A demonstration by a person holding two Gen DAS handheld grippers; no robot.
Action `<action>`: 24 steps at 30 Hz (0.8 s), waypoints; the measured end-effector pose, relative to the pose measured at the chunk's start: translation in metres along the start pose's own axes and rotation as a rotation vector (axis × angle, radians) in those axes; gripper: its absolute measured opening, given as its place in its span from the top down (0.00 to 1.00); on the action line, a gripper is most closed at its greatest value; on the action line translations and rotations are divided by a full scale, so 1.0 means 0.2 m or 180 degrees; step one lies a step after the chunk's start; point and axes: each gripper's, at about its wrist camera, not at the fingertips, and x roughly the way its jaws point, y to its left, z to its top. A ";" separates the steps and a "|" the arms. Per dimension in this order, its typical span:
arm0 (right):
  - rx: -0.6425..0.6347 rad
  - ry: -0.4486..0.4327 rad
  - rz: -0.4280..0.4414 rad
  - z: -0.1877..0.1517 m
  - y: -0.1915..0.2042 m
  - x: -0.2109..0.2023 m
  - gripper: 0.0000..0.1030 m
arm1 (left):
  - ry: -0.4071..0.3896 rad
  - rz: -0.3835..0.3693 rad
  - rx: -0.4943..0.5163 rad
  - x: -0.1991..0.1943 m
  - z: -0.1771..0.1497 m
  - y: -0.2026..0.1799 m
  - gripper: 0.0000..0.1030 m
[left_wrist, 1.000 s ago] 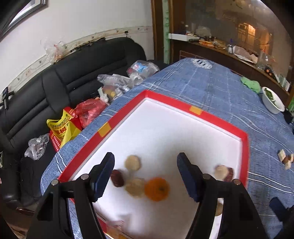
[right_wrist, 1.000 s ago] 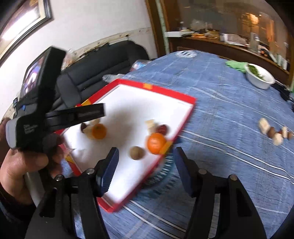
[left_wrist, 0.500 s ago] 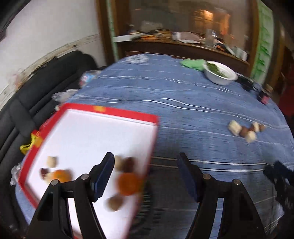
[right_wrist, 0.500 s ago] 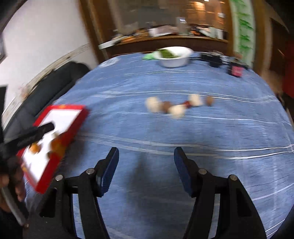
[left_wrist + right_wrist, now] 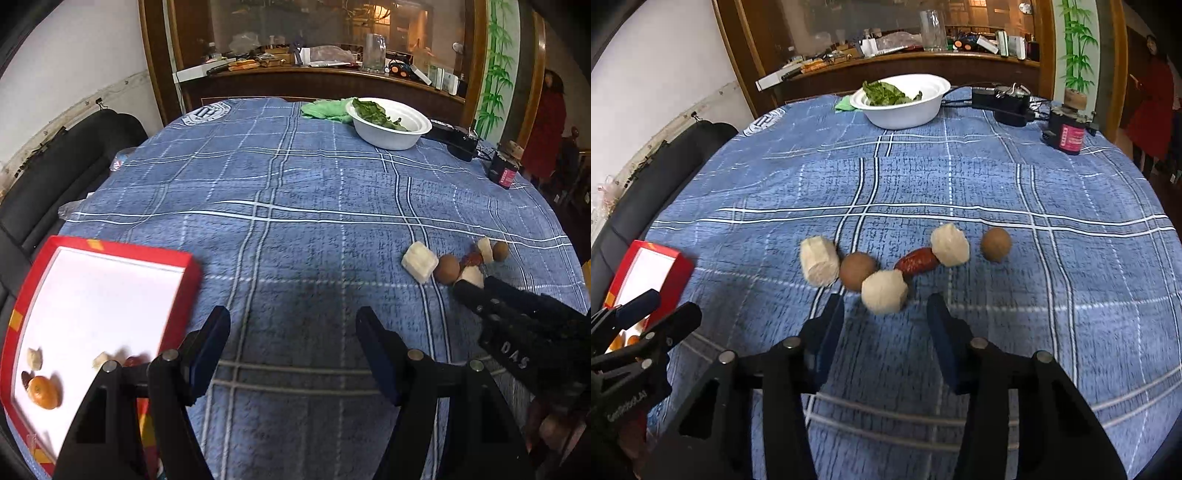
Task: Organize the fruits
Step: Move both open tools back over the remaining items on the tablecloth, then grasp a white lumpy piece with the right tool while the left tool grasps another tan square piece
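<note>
Right wrist view: right gripper (image 5: 884, 317) points steeply down at the worktop (image 5: 960, 184), jaws closing w/ nothing between them yet; the nearest pale chunk (image 5: 884, 291) sits just ahead of the tips, not touched. Fruit cluster on the blue plaid cloth, placed rel. to that chunk: 3 pale peeled chunks in all, incl. one to the far left (image 5: 819, 261) and one up and to the right (image 5: 950, 240); 2 brown round fruits, one touching it on the left (image 5: 857, 270), one apart at the far right (image 5: 996, 239); 1 red date (image 5: 916, 260) just behind it, touching the right chunk. White bowl (image 5: 901, 99) w/ greens stands well beyond the cluster near the far edge; dark jar w/ pink label (image 5: 1067, 133) to the bowl's right. Left gripper (image 5: 642, 314) shows at the left edge, over the red tray (image 5: 679, 266). Left wrist view: left gripper (image 5: 293, 332) also tilted down, jaws apart and empty over bare cloth, between the red tray (image 5: 192, 266) and the cluster. In the tray: 1 orange (image 5: 43, 392), 2 pale bits (image 5: 34, 358) (image 5: 100, 360), a dark one beside the orange (image 5: 26, 378), something red partly hidden by the left finger; count there uncertain. Right gripper's tips (image 5: 476, 291) sit at the cluster's near side.
</note>
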 end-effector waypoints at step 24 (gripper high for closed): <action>0.0230 -0.0239 0.0194 -0.02 -0.17 -0.13 0.72 | 0.0037 -0.0551 0.0493 0.29 0.14 -0.38 0.36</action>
